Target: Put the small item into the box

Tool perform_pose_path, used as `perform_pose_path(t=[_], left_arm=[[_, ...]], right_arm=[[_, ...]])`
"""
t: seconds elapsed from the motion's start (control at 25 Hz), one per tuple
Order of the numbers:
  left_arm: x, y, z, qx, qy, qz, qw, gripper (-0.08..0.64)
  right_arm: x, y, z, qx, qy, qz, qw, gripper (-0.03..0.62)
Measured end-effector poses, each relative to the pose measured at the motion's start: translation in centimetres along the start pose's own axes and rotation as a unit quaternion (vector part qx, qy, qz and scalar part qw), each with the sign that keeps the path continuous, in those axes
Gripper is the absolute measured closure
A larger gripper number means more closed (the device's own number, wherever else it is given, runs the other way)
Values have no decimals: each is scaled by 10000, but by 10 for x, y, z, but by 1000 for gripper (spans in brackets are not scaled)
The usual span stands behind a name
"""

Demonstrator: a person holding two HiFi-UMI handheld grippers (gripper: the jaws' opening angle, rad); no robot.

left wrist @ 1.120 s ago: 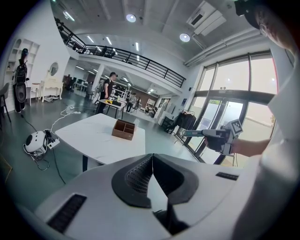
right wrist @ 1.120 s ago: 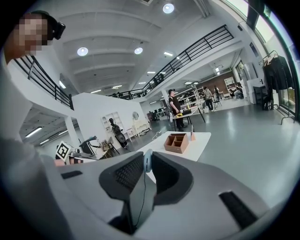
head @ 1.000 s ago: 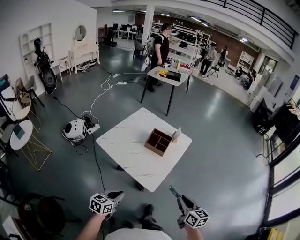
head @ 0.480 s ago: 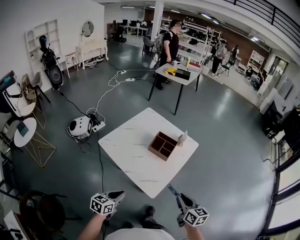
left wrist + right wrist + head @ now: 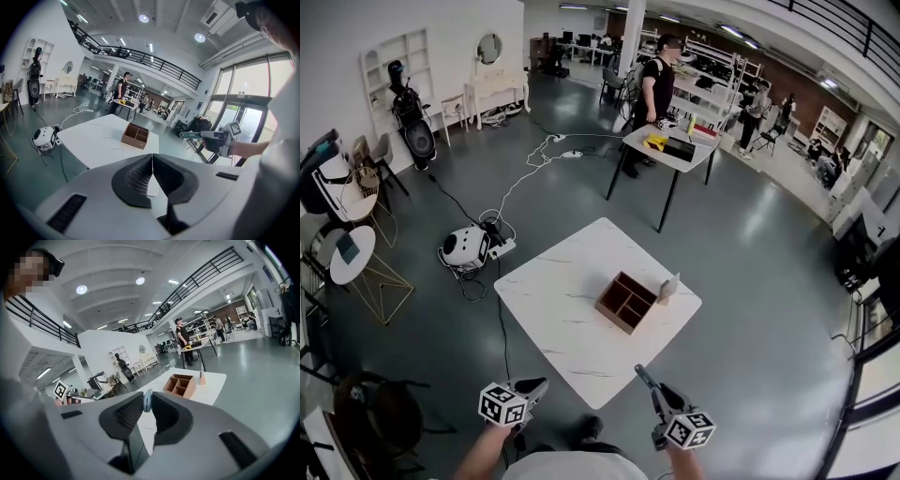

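Small pale-blue item [image 5: 146, 401] sits pinched between the fingertips of our right gripper [image 5: 147, 405], with its rounded top edge poking up just above the dark ribbed pads [image 5: 129, 412]. Only the right gripper view shows it. In the head view that gripper's tip is too small for us to make the item out, and in the left gripper view we see the right gripper side-on, its jaws appearing closed, the item again too small to tell.

Our left gripper [image 5: 152, 161] has its fingers pressed flat together, with nothing between them.

Well ahead of both sets of fingertips stands the brown divided box [image 5: 628, 302], open at the top, on a white marble table [image 5: 562, 323]. From the right gripper's view the box lies ahead and a little to the right of the fingers. From the left gripper's view it lies ahead and slightly to their left. A small upright card [image 5: 669, 288] stands just beside the box, on the side farther from our fingers.

The head view alone shows both grippers held low, short of the table's near corner and well apart from each other.
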State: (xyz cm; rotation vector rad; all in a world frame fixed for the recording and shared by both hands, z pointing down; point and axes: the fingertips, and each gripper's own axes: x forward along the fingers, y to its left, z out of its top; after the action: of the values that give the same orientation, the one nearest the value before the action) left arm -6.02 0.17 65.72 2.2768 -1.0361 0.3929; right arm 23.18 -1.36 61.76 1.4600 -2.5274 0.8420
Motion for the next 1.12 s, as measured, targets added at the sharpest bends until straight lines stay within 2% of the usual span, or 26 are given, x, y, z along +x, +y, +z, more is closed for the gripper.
perform_pose_path(t=[0.48,0.8,1.12], left_arm=[[46,4,23,-313,-185,447,9983,546],[83,3,34,-408,-222,526,9975,546],[101,5,44,-467,-208,552,9972,545]], right_arm=[[43,-52,25,-68,273,395,9988,517],[63,-87,30,-40,494,487,9976,517],[79,-98,37,-109,711,578,9957,517]])
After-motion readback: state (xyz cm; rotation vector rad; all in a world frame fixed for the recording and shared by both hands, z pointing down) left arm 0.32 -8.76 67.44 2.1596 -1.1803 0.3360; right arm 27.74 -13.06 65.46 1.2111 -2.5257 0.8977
